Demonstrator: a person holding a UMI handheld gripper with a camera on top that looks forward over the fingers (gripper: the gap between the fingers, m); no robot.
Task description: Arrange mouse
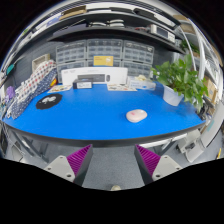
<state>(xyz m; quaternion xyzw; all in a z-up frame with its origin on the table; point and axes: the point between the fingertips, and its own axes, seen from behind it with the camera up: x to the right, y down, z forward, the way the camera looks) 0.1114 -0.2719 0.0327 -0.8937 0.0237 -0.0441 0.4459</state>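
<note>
A pale pink mouse (136,115) lies on the blue table top (100,115), toward the right and near the front edge. My gripper (114,160) hangs in front of the table, well short of the mouse, which sits beyond the fingers and a little right of them. The two fingers with purple pads (79,158) stand wide apart and open, with only grey floor between them.
A black round mat (48,101) lies at the table's left. A green potted plant (182,80) stands at the right rear. A white box (94,76) and papers sit at the back, with shelving behind. A patterned board leans at the left edge.
</note>
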